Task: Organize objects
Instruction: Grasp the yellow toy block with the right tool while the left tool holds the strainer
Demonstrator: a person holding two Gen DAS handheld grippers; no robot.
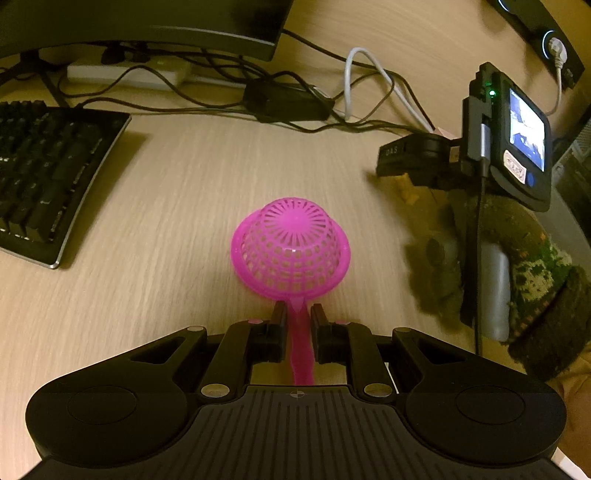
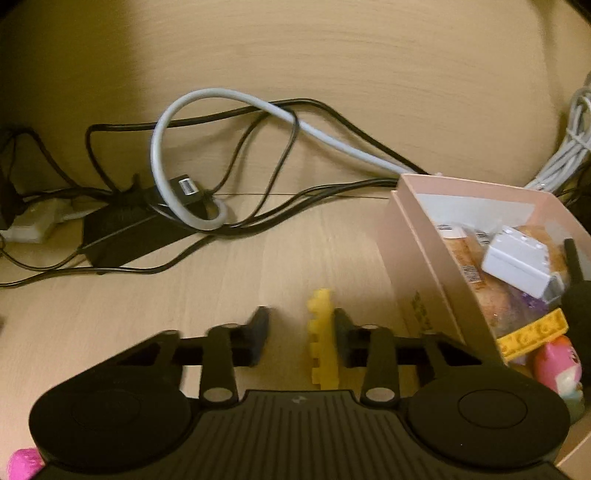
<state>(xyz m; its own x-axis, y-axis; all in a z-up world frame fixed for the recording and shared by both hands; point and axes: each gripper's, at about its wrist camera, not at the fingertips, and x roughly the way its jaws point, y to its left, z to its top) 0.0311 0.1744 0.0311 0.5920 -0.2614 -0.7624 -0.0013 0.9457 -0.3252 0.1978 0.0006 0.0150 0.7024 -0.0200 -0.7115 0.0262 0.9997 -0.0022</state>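
Pink strainer (image 1: 290,247) handle clamped in left gripper (image 1: 298,321) jaws, bowl down on worktop (image 1: 184,184). Right gripper (image 2: 301,325) jaws apart, yellow block (image 2: 321,347) against one, unpinched.

You have one pink strainer (image 1: 290,248) on the desk (image 1: 192,192), one keyboard (image 1: 48,173) and one monitor (image 1: 147,22). There is one yellow toothed block (image 2: 322,341) in front of your right tool and one pink box (image 2: 413,251). Inside it you can count one white adapter (image 2: 517,264), one yellow brick (image 2: 532,338) and one pink toy (image 2: 559,363). One pale cable (image 2: 207,110) loops among several black ones.
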